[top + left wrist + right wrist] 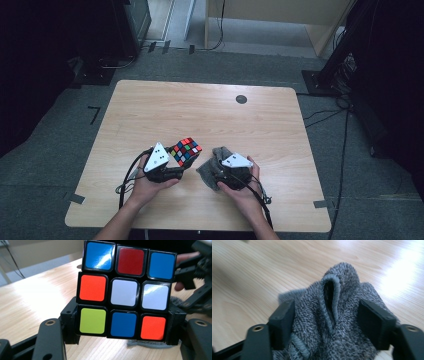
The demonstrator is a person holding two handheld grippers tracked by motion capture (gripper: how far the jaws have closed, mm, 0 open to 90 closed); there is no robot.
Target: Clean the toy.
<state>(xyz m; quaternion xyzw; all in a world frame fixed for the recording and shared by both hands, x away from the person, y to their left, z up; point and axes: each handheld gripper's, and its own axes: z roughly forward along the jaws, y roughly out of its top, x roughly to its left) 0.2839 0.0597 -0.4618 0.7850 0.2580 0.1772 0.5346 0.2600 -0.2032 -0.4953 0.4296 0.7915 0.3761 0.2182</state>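
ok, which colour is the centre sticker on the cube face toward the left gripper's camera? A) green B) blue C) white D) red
C: in the left gripper view the puzzle cube, clamped between the jaws of the left gripper, shows a white centre sticker, with orange at its left and another white at its right.

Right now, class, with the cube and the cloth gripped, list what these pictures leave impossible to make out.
- Puzzle cube: left gripper view shows one face; its far faces are hidden by its own body.
- Grey cloth: lower part cut off by the right gripper view's bottom edge.
- Right gripper: in the high view the cloth and hand cover its jaws.
- Dark round mark on the table: too small to identify.
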